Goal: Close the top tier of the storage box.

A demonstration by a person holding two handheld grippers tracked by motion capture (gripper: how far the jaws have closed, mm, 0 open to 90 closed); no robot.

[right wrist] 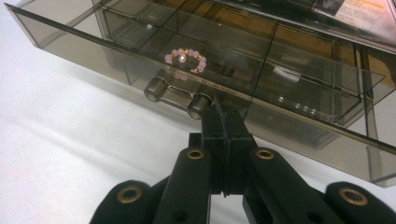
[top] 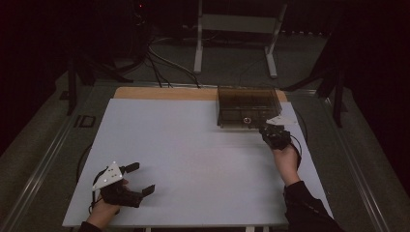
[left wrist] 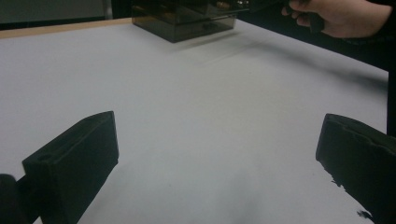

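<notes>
A smoky transparent drawer box (top: 246, 102) stands at the back right of the white board (top: 193, 159). Its drawer front (right wrist: 116, 58) carries a metal handle (right wrist: 176, 97), and a small ring of pink beads (right wrist: 185, 59) lies in a compartment behind it. My right gripper (right wrist: 222, 115) is shut, its jaws pressed together with nothing between them and their tips against the drawer front just right of the handle. In the high view that right gripper (top: 266, 129) sits at the box's front right corner. My left gripper (top: 140, 179) rests near the front left, open and empty; its jaws (left wrist: 217, 128) stand wide over bare board.
A wooden strip (top: 164, 93) edges the board at the back. Beyond it are a white stand's legs (top: 198, 48) and cables (top: 164, 63) on the floor. Metal rails (top: 43, 164) run along the left side. The box (left wrist: 187, 21) and a hand (left wrist: 345, 16) show far off in the left gripper view.
</notes>
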